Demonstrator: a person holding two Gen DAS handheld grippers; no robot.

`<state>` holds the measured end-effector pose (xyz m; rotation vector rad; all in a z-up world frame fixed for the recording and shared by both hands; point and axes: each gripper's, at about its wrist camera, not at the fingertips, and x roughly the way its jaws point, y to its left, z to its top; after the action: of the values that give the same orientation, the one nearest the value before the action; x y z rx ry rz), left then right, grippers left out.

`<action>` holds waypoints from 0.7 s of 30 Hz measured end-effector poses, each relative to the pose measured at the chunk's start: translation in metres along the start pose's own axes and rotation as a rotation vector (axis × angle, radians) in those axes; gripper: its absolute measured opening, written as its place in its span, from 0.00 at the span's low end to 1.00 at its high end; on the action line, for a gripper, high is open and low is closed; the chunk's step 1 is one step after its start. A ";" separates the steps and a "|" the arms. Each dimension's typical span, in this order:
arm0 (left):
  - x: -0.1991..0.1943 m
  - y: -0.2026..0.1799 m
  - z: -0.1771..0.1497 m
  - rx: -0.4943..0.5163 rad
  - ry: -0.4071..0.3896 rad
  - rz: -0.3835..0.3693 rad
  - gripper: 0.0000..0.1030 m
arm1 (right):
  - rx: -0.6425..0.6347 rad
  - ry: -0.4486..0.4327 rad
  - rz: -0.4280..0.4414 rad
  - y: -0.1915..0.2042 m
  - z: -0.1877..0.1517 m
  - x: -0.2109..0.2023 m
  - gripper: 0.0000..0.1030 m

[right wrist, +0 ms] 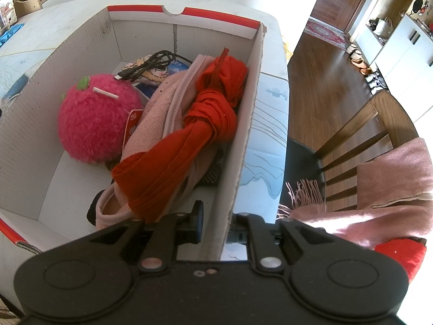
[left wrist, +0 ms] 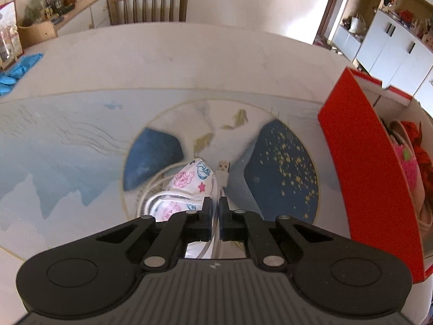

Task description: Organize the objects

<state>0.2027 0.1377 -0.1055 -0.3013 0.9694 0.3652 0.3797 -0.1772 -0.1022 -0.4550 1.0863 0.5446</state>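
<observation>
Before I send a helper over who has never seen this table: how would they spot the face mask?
Find the table mat with the big circle and dark blue patches, left of the red box. Inside that circle, beside a white USB plug, lies the face mask. It alone is white cloth printed with pink and blue cartoon figures and a pink star.

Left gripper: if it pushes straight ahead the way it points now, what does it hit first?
Probably the white USB cable and the cartoon-print face mask, right ahead of the left gripper, then the table mat. Depth is hard to judge.
</observation>
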 end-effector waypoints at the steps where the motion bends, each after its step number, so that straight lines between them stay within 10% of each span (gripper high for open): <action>1: -0.004 0.001 0.002 0.000 -0.009 -0.001 0.03 | 0.000 0.000 0.000 0.000 0.000 0.000 0.12; 21: -0.076 -0.038 0.035 0.038 -0.122 -0.218 0.03 | 0.000 0.001 0.000 0.000 0.000 0.003 0.12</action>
<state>0.2067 0.1053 -0.0196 -0.3431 0.8140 0.1635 0.3803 -0.1764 -0.1046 -0.4554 1.0868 0.5447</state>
